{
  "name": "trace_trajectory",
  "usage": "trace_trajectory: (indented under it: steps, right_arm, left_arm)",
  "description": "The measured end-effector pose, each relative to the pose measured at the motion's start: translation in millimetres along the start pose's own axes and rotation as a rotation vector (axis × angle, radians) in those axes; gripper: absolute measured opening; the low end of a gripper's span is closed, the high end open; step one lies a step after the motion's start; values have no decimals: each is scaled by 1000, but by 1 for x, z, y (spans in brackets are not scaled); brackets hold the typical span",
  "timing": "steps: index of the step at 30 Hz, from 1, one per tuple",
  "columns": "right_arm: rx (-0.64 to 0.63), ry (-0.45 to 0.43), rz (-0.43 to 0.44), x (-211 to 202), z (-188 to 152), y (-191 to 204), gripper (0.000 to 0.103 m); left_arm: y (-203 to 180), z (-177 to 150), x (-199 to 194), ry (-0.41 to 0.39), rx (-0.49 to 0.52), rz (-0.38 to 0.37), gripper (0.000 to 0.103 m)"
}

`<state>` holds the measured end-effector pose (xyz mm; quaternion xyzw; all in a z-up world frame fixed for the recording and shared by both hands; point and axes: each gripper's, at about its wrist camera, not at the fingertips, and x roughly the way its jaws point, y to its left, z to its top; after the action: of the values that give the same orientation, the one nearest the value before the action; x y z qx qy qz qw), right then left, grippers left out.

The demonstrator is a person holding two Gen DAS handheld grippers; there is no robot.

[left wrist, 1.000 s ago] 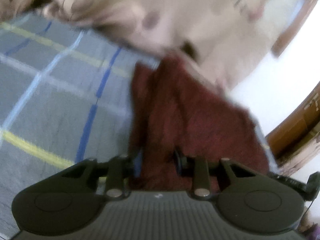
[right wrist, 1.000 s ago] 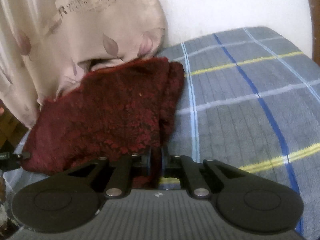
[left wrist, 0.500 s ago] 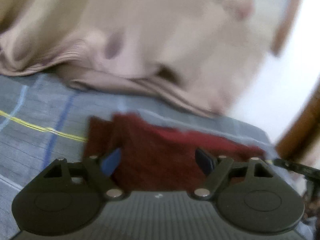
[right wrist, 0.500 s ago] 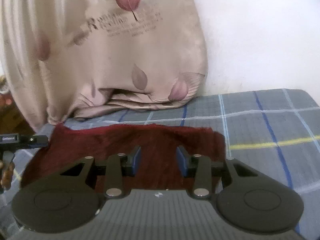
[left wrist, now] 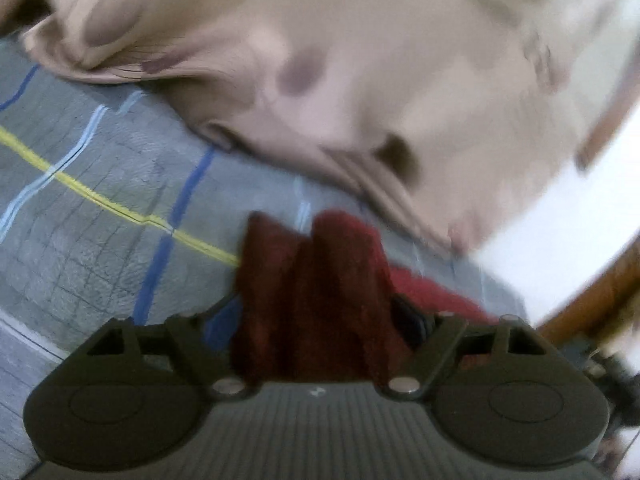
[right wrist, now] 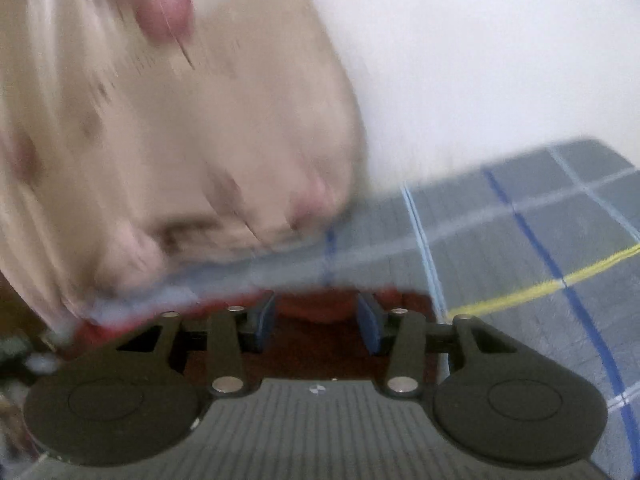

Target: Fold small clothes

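- The left tool (left wrist: 320,320) is standing with its fingers spread wide, and a bunched ridge of the dark red garment (left wrist: 316,300) is rising up between them.
- The cloth is filling most of the gap; the blur is leaving it unclear whether either pad is pressing on it.
- One blue pad (left wrist: 218,326) is showing at the left of the cloth, while the other side is lying mostly hidden in shadow.
- The right tool (right wrist: 318,322) is sitting part-open, its two blue pads (right wrist: 264,320) standing apart with nothing clamped between them.
- It is hovering low over the flat red garment (right wrist: 312,344), which is lying directly under and behind its fingers; contact is too blurred to judge.
- The garment is resting on the grey checked bed cover (left wrist: 92,240), near the far edge beside the beige leaf-print pillow (left wrist: 360,80).
- Both tools are pointing toward the pillow and the white wall (right wrist: 480,60), the left one tilted so the cover's lines are running diagonally.
- Both views are smeared with motion blur.
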<state>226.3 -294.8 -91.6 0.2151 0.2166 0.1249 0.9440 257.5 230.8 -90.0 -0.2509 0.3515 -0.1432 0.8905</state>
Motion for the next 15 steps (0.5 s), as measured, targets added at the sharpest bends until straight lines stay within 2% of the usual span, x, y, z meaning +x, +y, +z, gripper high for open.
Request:
trace_trajectory:
  steps: [3, 4, 6, 10, 15]
  right_arm:
    - [12, -69, 105, -41, -12, 12, 71]
    - [-2, -73, 127, -50, -16, 17, 80]
    - [-35, -73, 137, -66, -34, 26, 81]
    - [1, -59, 165, -85, -59, 30, 81]
    - [70, -19, 192, -82, -73, 35, 82]
  left_arm:
    - [12, 3, 5, 143, 26, -102, 82]
    - [18, 4, 5, 167, 33, -108, 82]
    - [28, 2, 8, 216, 22, -137, 82]
    - [45, 3, 13, 245, 10, -272, 83]
    - [43, 14, 40, 233, -31, -337, 83]
